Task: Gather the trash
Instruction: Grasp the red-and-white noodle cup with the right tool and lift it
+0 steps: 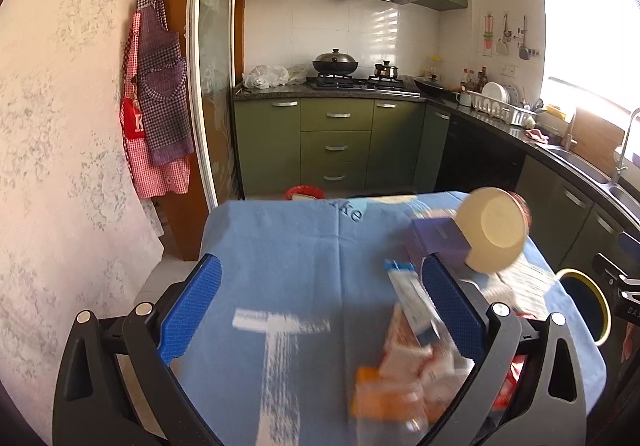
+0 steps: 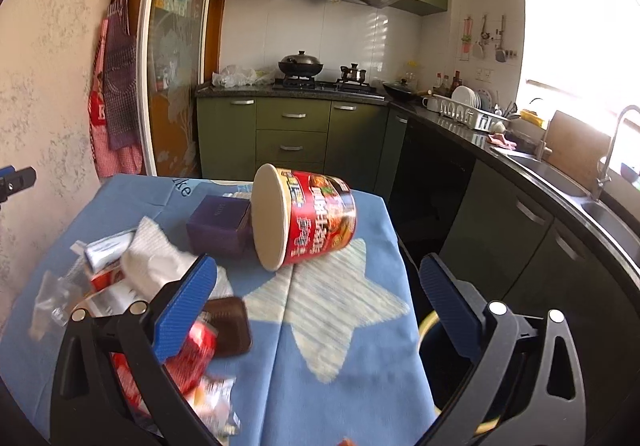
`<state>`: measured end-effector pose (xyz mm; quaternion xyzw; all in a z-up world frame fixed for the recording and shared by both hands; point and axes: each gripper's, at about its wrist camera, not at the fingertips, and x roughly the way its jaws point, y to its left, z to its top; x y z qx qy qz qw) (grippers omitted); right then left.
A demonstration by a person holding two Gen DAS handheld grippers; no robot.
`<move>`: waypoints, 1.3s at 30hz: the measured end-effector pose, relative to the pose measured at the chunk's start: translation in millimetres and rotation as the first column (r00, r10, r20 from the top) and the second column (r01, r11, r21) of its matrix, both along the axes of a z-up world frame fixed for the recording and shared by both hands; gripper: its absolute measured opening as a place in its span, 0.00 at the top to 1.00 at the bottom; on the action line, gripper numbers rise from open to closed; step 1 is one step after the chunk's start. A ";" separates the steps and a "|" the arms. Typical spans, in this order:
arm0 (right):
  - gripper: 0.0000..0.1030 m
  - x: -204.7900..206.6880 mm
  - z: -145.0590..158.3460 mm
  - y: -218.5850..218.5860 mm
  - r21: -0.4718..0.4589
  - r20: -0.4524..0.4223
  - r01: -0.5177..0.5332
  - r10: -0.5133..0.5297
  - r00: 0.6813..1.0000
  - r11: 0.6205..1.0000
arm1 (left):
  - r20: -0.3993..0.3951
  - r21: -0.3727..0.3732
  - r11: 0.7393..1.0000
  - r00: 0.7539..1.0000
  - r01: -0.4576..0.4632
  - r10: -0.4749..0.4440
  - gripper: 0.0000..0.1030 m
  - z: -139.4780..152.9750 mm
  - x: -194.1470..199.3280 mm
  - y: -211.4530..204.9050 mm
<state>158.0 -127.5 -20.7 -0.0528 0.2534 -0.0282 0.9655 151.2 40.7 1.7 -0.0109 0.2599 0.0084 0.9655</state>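
Observation:
A small table under a blue cloth (image 1: 280, 246) holds trash. A red instant-noodle cup (image 2: 312, 219) lies on its side; its pale base shows in the left wrist view (image 1: 496, 230). A purple box (image 2: 218, 226) sits beside it, also in the left wrist view (image 1: 440, 242). A white tissue (image 2: 152, 262), a blue-white wrapper (image 1: 412, 302), a red can (image 2: 194, 354), a brown tray (image 2: 230, 326) and orange and clear wrappers (image 1: 384, 394) lie in a pile. My left gripper (image 1: 320, 310) is open above the cloth. My right gripper (image 2: 316, 310) is open above the star pattern.
A dark bin with a yellow rim (image 1: 588, 306) stands by the table's right side, also below my right gripper (image 2: 440, 346). Green kitchen cabinets (image 1: 336, 141), a stove with a wok (image 1: 335, 63) and a counter with sink (image 2: 560, 173) lie beyond. Aprons (image 1: 158, 85) hang on the left wall.

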 end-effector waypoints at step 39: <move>0.97 206.5 -56.4 -74.4 0.151 -0.347 0.123 -0.064 0.936 0.981 | -0.092 -0.082 0.995 0.993 0.061 -0.069 0.03 -63.8 102.3 6.2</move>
